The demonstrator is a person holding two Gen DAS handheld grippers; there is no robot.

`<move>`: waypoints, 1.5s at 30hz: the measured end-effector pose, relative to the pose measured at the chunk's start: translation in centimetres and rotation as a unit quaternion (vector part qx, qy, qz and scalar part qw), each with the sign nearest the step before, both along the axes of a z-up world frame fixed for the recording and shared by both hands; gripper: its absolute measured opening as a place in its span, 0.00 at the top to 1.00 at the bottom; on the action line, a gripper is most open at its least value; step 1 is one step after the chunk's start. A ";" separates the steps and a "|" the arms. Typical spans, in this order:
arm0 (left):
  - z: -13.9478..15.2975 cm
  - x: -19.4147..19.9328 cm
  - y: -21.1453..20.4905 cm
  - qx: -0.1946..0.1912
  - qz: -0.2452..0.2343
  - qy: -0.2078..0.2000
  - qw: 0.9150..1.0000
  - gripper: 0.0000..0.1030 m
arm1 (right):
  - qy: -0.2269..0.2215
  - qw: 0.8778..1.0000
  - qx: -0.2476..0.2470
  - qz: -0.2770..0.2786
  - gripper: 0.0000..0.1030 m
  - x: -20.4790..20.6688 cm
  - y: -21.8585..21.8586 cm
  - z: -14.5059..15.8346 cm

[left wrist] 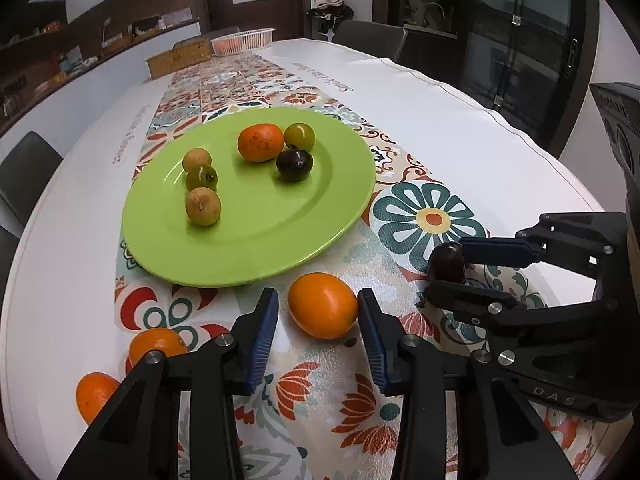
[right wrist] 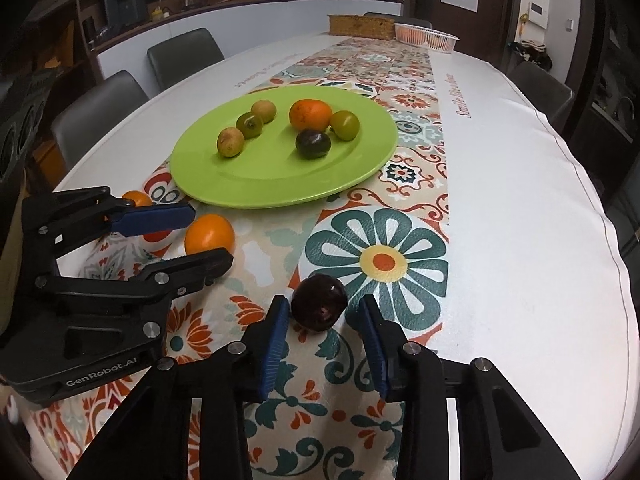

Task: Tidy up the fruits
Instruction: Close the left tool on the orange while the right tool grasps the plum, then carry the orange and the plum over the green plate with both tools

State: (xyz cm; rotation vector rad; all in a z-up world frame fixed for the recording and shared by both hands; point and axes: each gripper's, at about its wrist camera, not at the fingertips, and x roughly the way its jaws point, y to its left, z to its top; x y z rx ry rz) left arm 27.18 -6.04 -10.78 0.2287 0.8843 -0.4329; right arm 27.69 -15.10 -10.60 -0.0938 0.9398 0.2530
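Note:
A green plate (left wrist: 256,248) (right wrist: 248,184) on the patterned tablecloth holds an orange (left wrist: 261,142), a dark plum (left wrist: 295,165), a green fruit (left wrist: 299,135) and three small brownish-green fruits (left wrist: 203,205). My left gripper (left wrist: 318,312) is open around a loose orange (left wrist: 322,305) (right wrist: 209,237) on the cloth, fingers apart from it. My right gripper (right wrist: 323,310) is open around a dark plum (right wrist: 319,301) (left wrist: 448,261) on the cloth. Two more oranges (left wrist: 157,345) (left wrist: 96,394) lie left of my left gripper.
A white basket (left wrist: 243,39) (right wrist: 426,36) and a wicker box (left wrist: 180,58) (right wrist: 362,26) stand at the table's far end. Grey chairs (right wrist: 184,56) line the table's sides. The table edge curves close on the right in the right wrist view.

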 end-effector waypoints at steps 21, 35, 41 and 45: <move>2.6 -2.5 0.7 -0.022 0.026 -0.021 0.999 0.65 | -0.019 0.999 0.030 -0.013 0.71 -1.7 -0.5 1.9; 7.2 -4.7 2.0 -0.037 0.055 -0.067 0.996 0.65 | -0.079 0.996 0.047 -0.004 0.71 -3.9 0.0 6.7; 8.9 -4.8 2.7 -0.045 0.061 -0.083 0.994 0.65 | -0.103 0.993 0.050 0.002 0.71 -4.0 0.3 8.7; 9.8 -4.2 3.1 -0.048 0.065 -0.093 0.992 0.65 | -0.113 0.992 0.049 0.007 0.71 -3.4 0.7 9.5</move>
